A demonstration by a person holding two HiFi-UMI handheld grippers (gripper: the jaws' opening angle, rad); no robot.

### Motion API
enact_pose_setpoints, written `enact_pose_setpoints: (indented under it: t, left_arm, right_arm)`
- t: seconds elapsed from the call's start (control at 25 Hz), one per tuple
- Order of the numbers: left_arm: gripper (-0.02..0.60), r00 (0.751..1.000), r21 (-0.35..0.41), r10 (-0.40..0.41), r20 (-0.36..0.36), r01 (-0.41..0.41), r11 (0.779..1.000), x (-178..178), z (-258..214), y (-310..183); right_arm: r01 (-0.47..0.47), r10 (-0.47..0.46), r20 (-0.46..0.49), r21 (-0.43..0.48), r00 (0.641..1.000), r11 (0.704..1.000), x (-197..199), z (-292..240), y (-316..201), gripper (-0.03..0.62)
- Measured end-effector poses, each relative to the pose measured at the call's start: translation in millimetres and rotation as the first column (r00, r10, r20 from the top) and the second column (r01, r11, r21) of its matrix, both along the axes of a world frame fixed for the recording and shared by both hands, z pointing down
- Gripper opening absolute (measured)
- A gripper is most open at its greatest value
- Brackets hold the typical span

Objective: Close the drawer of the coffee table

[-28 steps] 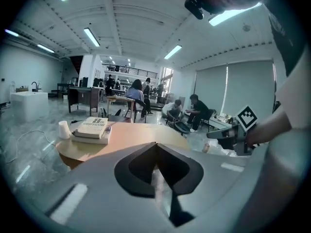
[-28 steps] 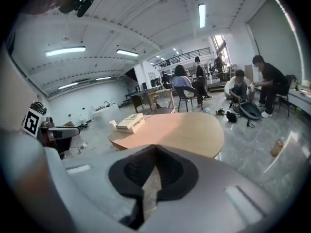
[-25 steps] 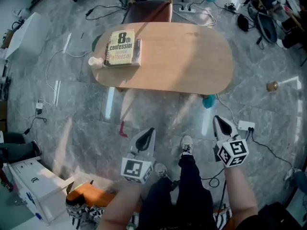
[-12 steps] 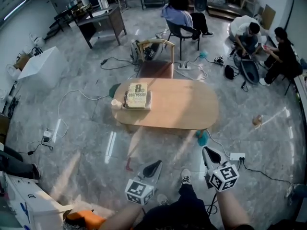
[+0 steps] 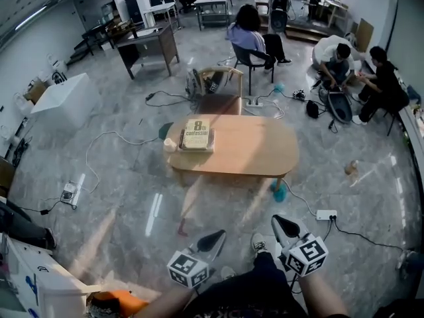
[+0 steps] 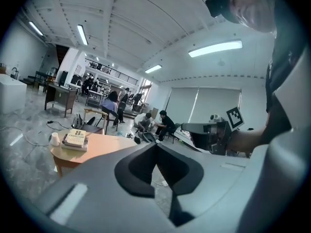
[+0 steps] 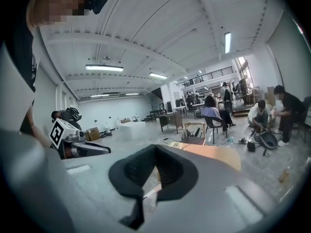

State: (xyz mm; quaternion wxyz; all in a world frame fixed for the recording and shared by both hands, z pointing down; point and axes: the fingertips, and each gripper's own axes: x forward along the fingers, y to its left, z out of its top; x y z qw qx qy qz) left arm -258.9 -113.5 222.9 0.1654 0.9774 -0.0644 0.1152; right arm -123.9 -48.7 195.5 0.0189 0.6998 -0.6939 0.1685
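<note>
Both grippers closed and empty, table well ahead.
The left gripper (image 5: pixel 214 235) and right gripper (image 5: pixel 281 222) each have jaws pressed together on nothing and point toward the table (image 5: pixel 252 151). It stands well apart from them, its long axis running left to right, with a book (image 5: pixel 196 136) at its left end. No drawer shows from here, so its side cannot be told. The right gripper looks slightly nearer.
</note>
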Motion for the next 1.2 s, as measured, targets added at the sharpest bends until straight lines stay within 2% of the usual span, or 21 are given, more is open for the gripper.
enact_pose_setpoints:
  t: [0.16, 0.36, 0.56, 0.84, 1.2]
  left_arm:
    - [0.005, 0.999, -0.048, 0.041, 0.024, -0.04, 0.998, -22.1, 5.3, 42.7]
    - [0.005, 0.998, -0.119, 0.054, -0.019, -0.056, 0.991, -24.9, -8.4, 81.8]
    - [0.005, 0.998, -0.122, 0.055, -0.012, -0.056, 0.991, -5.1, -15.9, 120.1]
    - [0.005, 0.997, -0.102, 0.081, -0.015, -0.082, 0.991, 45.7, -21.6, 194.1]
    - [0.005, 0.996, -0.092, 0.087, 0.026, -0.084, 0.992, 70.1, -1.7, 268.4]
  right_arm:
    - [0.026, -0.026, 0.021, -0.013, 0.999, 1.0, -36.0, -2.7, 38.0, 0.002]
    - [0.065, -0.063, 0.04, -0.04, 0.997, 0.997, -54.9, -1.9, 75.6, 0.002]
    - [0.109, -0.106, 0.053, -0.04, 0.993, 0.993, -47.0, -10.1, 108.6, 0.002]
    - [0.207, -0.203, 0.126, -0.019, 0.971, 0.978, -29.6, -11.4, 164.0, 0.002]
    - [0.328, -0.317, 0.178, -0.035, 0.932, 0.944, -25.7, 16.2, 218.6, 0.002]
